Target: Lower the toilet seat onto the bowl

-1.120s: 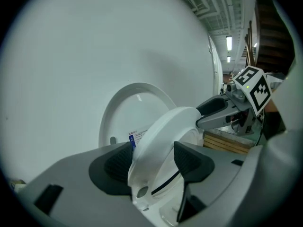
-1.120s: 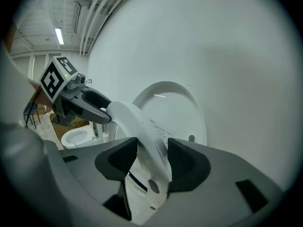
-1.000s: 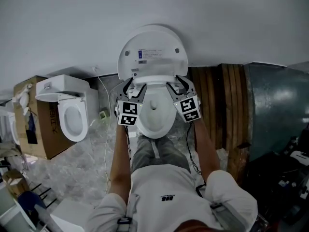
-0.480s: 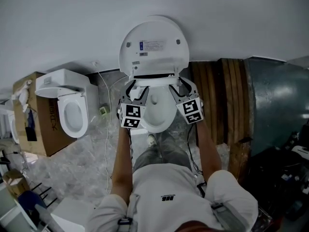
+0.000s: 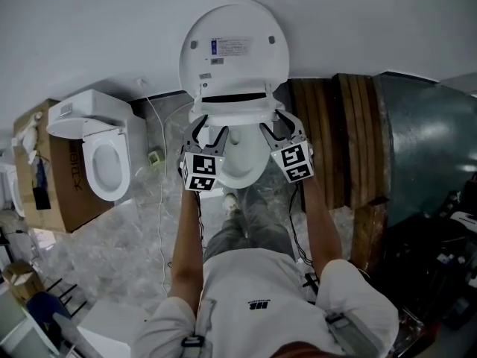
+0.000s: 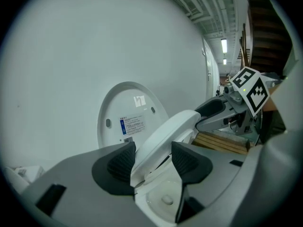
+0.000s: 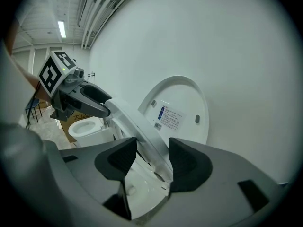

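As the left gripper [image 5: 209, 131] jaws, partly apart, clamp one side rim of the toilet seat [image 5: 235, 112], right gripper [image 5: 276, 125] jaws on the opposite rim, opening slightly, seat tilted partway above the bowl [image 5: 240, 166], lid [image 5: 232, 51] upright against the wall [image 5: 358, 28] behind

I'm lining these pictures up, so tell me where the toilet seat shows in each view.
Head view: toilet seat at upper centre, a white band between the raised lid and the bowl.
Left gripper view: lower centre, slanting up to the right, before the lid.
Right gripper view: lower centre, slanting up to the left, before the lid.
Shared landmark: the lid's blue-and-white label.
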`<state>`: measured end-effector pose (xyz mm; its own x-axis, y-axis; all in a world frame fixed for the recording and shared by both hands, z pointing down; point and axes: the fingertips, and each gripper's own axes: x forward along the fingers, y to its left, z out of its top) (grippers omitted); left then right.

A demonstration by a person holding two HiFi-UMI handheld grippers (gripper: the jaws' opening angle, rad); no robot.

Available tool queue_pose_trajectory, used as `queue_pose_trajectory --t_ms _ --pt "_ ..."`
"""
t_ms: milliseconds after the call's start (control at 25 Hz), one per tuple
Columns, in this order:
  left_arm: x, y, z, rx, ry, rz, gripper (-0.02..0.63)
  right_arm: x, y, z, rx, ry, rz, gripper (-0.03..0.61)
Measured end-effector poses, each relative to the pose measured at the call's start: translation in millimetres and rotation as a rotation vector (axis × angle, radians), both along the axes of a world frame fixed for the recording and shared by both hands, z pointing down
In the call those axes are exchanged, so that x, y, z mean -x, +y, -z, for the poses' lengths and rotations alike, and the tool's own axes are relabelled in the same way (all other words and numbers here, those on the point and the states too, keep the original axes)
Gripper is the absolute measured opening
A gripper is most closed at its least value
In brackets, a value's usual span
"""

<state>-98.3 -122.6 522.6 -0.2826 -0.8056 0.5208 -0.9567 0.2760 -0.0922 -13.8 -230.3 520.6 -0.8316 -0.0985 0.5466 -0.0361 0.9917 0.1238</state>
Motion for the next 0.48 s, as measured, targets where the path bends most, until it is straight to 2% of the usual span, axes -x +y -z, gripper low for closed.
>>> queue_pose_trajectory --t_ms 480 --pt "-44.9 32.8 -25.9 0.029 0.002 -0.038 0.256 -41.8 33.1 -31.4 -0.016 0.023 0.039 0.215"
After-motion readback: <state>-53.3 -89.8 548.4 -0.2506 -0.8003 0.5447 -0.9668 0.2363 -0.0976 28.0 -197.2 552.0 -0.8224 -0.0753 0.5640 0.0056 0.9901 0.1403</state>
